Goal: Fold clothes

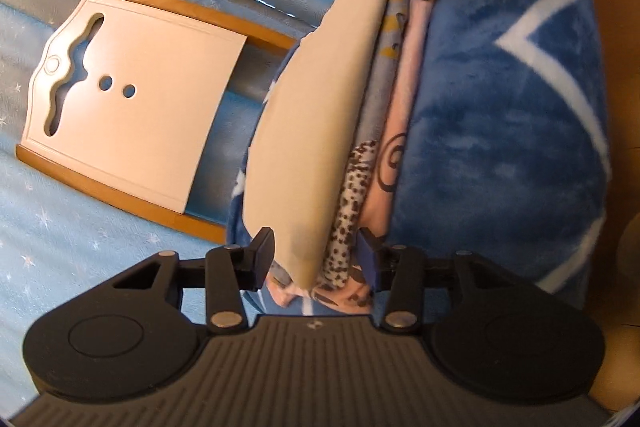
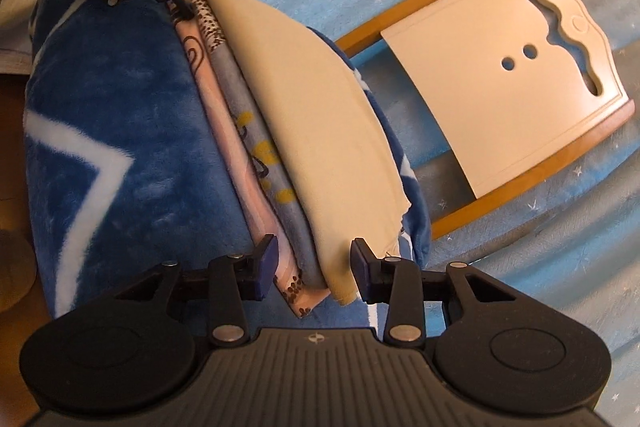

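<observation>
Your left gripper (image 1: 316, 259) and right gripper (image 2: 314, 265) look alike: matte black linkage arms joined by round silver rivets, dark blue pads on the fingertips (image 2: 267, 261), a ribbed grey body with a small star mark, and black round housings on either side.

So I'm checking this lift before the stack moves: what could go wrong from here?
The stack of folded clothes is held only at its two ends, so the middle may sag. The cream garment could slide off the patterned layers. The left gripper and right gripper have wide-set fingers, so the grip may be loose.
</observation>
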The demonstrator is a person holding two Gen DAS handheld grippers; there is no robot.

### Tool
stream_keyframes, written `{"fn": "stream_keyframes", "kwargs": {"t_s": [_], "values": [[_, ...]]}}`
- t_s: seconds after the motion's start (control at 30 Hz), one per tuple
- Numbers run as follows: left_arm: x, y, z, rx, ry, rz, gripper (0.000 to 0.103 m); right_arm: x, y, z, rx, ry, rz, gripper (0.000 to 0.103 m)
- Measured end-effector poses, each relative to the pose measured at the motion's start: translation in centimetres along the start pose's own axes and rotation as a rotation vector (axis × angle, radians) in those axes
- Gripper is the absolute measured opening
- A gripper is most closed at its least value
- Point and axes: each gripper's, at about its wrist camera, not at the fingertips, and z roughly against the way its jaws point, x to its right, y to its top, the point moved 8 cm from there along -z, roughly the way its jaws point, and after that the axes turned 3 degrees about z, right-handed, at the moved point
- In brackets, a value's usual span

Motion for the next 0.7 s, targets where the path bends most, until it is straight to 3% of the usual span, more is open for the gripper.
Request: {"fn": "stream_keyframes", "kwargs": {"t_s": [0.07, 0.2, 0.33, 0.5, 0.57, 0.6, 0.7], "values": [[-0.5, 0.2, -0.2, -0.006, 0.013, 0.035, 0.043, 0.3, 0.2, 0.1, 0.003, -0.004, -0.037, 0.039], [0.3, 0.1, -0.6, -0.006, 0.023, -0.023, 0.042, 0.0, 0.5, 0.0, 0.013, -0.011, -0.024, 0.039], [-0.3, -0.5, -0.5, -0.010, 0.041, -0.007, 0.042, 1.2, 0.4, 0.8, 0.032, -0.033, -0.078, 0.039], [0.2, -0.8, -0.8, -0.018, 0.034, -0.027, 0.041, 0.2, -0.7, 0.2, 0.002, -0.048, 0.008, 0.037], [0.2, -0.8, -1.1, -0.028, 0.030, -0.020, 0.035, 0.1, -0.8, -0.1, 0.002, -0.057, 0.039, 0.028], [0.1, -0.9, -1.2, -0.034, 0.022, -0.011, 0.020, 0.1, -0.8, -0.3, 0.002, -0.060, 0.056, 0.020], [-0.3, -0.7, -0.5, -0.023, 0.037, 0.005, 0.015, 0.6, -0.9, 0.1, 0.027, -0.087, 0.098, 0.015]]}}
